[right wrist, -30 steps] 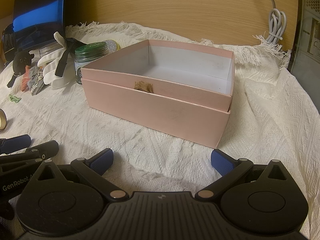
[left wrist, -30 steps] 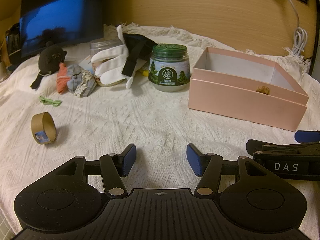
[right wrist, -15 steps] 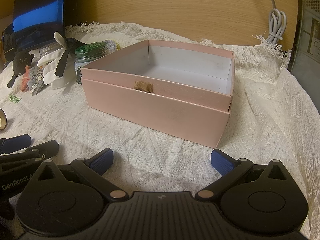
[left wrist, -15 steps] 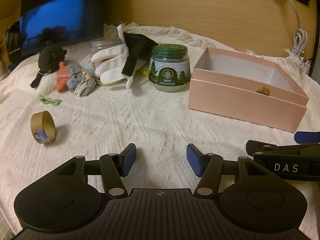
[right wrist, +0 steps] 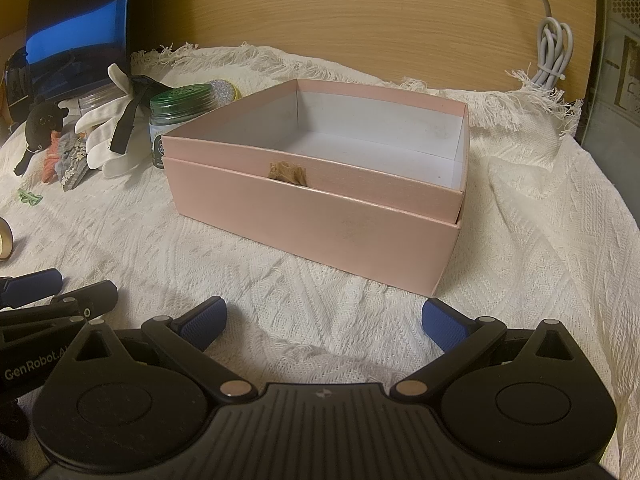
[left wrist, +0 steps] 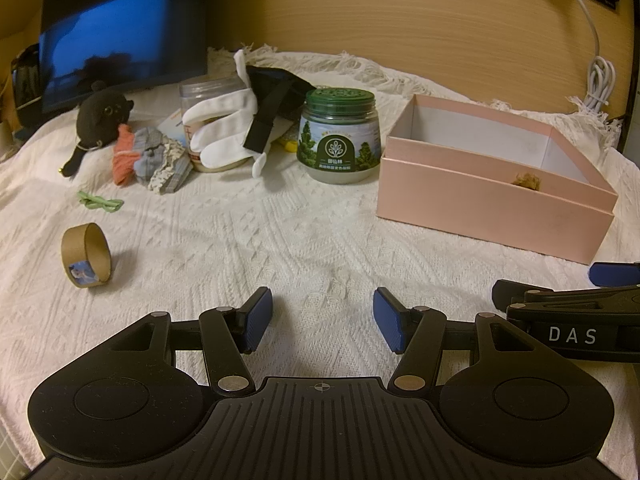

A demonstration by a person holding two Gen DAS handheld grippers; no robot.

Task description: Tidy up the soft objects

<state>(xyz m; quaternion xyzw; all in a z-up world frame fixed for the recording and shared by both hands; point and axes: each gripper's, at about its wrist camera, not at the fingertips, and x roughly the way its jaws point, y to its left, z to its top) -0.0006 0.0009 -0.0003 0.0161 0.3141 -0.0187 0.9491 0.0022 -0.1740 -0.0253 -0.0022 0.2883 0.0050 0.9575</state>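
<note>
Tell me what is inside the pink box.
The pink box shows a bare white floor and walls. A small tan fuzzy bit peeks above its near rim; the floor right behind that wall is hidden.

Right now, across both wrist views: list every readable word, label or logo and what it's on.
"DAS": side of the right tongs, seen from the left wrist.
"GenRobot.A", cut off: side of the left tongs, seen from the right wrist.
Green-lidded jar: leaf emblem plus lines of Chinese characters, too small to read.
Clear jar behind the white glove: label too blurred.
Cardboard tape ring: small picture, no legible text.
</note>
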